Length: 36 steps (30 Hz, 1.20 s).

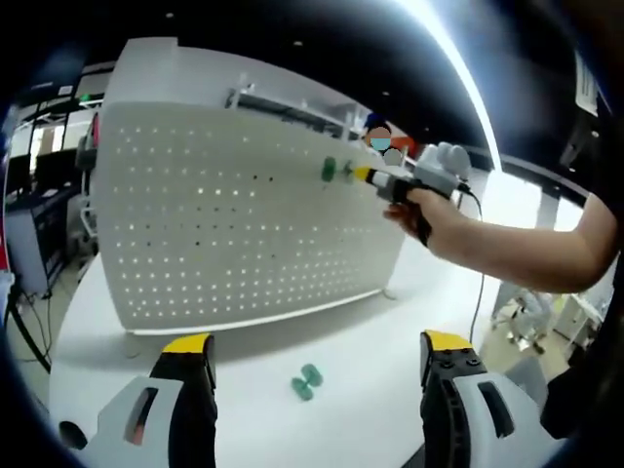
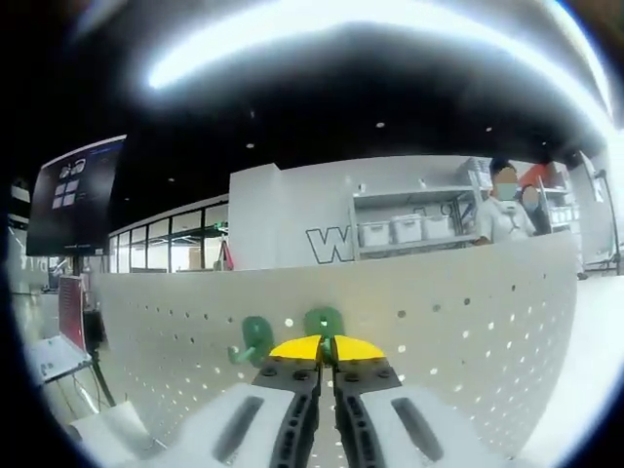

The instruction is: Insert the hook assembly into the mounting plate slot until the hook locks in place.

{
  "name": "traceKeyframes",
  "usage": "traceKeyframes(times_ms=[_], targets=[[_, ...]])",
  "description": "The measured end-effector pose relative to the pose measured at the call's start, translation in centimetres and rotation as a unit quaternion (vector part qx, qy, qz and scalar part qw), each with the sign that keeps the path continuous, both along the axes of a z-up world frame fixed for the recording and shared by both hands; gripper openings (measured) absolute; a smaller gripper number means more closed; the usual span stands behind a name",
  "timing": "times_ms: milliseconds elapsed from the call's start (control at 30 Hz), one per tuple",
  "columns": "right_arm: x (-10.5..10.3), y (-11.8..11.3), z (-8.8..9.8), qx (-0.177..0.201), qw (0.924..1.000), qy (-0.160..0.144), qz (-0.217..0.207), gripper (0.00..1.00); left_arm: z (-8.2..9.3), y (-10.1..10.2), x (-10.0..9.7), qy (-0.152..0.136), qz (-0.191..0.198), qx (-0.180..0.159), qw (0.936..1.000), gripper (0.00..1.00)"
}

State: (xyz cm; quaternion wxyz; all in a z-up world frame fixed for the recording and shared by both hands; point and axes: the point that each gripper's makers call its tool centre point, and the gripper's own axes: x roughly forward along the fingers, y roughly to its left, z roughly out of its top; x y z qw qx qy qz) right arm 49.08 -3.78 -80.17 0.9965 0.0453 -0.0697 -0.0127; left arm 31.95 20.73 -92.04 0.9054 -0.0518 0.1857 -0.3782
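Note:
A white pegboard mounting plate (image 1: 244, 224) stands upright on the white table (image 1: 390, 322). One green hook (image 1: 329, 169) hangs on the plate's upper right. Beside it, a second green hook (image 1: 347, 173) is pressed against the plate by my right gripper (image 1: 365, 175), which a person's hand holds. In the right gripper view, my right gripper (image 2: 327, 348) is shut on this green hook (image 2: 324, 320) at the plate (image 2: 468, 322), with the mounted hook (image 2: 253, 338) to its left. My left gripper (image 1: 318, 343) is open above a loose green hook (image 1: 306, 381) on the table.
A person's forearm (image 1: 507, 249) reaches in from the right, with a cable (image 1: 478, 283) hanging below it. Behind the plate are shelves with bins (image 2: 409, 229), two people (image 2: 507, 210) and a dark screen (image 2: 78, 195) at left.

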Motion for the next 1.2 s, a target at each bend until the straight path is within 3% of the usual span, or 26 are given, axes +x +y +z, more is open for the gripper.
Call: traceKeyframes(times_ms=[1000,1200], targets=[[0.4,-0.1,-0.45,-0.008,0.9998,-0.002,-0.017,0.0,-0.29,0.7,0.3,0.005,0.008,-0.008,0.9999,0.85],[0.55,-0.05,-0.41,-0.034,0.9993,0.002,-0.016,0.0,-0.36,0.57,0.27,0.007,0.005,-0.007,0.9999,0.84]])
